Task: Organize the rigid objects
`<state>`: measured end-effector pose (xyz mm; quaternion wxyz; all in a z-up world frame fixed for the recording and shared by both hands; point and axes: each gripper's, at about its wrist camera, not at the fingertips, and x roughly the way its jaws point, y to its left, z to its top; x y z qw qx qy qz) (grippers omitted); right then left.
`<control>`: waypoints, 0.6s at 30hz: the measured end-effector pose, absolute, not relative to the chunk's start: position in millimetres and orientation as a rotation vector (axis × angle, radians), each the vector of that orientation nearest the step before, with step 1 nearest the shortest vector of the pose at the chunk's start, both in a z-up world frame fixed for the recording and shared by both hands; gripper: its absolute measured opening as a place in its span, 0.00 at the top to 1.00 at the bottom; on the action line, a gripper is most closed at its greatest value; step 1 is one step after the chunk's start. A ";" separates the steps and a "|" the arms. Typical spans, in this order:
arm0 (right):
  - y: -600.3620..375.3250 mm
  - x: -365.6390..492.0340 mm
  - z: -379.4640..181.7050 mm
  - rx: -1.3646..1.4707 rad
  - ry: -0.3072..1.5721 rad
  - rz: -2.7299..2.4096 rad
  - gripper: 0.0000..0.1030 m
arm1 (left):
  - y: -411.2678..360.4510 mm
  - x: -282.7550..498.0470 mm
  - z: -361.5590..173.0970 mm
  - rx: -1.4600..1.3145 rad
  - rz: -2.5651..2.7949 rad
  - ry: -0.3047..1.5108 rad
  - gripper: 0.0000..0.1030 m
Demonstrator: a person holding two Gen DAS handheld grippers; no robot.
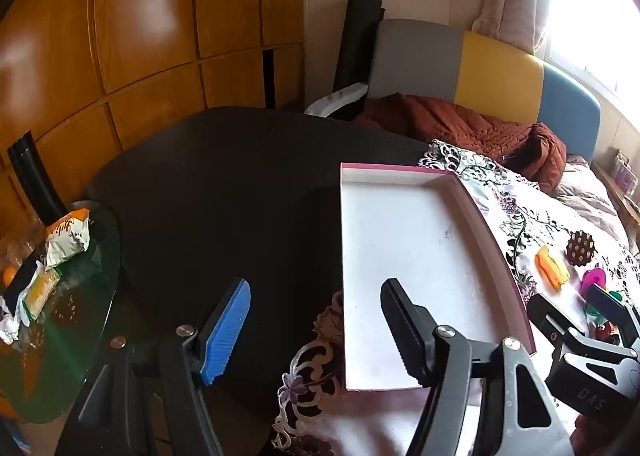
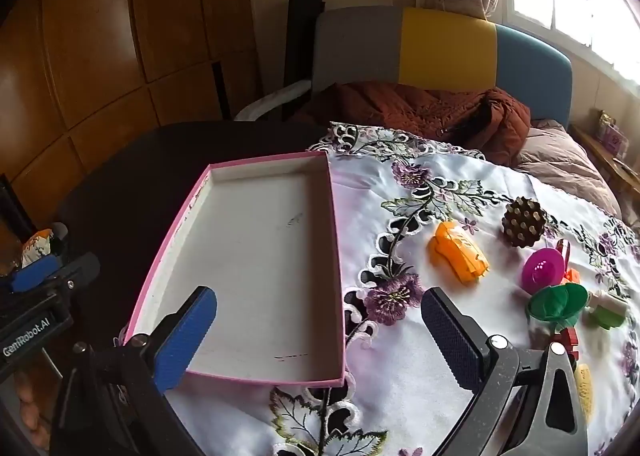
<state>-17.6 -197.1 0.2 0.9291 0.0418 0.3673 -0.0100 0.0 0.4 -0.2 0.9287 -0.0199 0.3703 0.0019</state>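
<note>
A shallow pink-rimmed white box (image 2: 256, 256) lies empty on a dark table, its right side on a floral white cloth (image 2: 440, 356). On the cloth to its right sit an orange toy (image 2: 458, 256), a brown spiky ball (image 2: 523, 221), a magenta disc (image 2: 543, 270), a green piece (image 2: 556, 302) and small red and green bits. My right gripper (image 2: 316, 328) stands open over the box's near right corner, nothing between its pads. My left gripper (image 1: 314, 320) hangs open over the box's near left edge (image 1: 346, 296), empty. The orange toy (image 1: 552, 266) and spiky ball (image 1: 581, 248) also show in the left wrist view.
A glass side table (image 1: 80, 296) with snack packets and an orange stands left. Behind the dark table (image 1: 224, 184) are a grey, yellow and blue chair back (image 2: 440, 48), a rust-brown jacket (image 2: 432, 108) and wooden wardrobe doors. A bright window is at the right.
</note>
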 end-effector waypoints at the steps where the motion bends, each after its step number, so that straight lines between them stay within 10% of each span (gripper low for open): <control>1: -196.7 -17.7 0.9 0.081 0.752 -0.022 0.00 | 0.8 0.0 -0.4 -0.042 -0.004 0.760 0.33; 18: -176.3 -19.2 11.1 0.015 0.712 0.003 0.00 | -1.7 1.3 -10.2 -0.015 0.027 0.770 0.33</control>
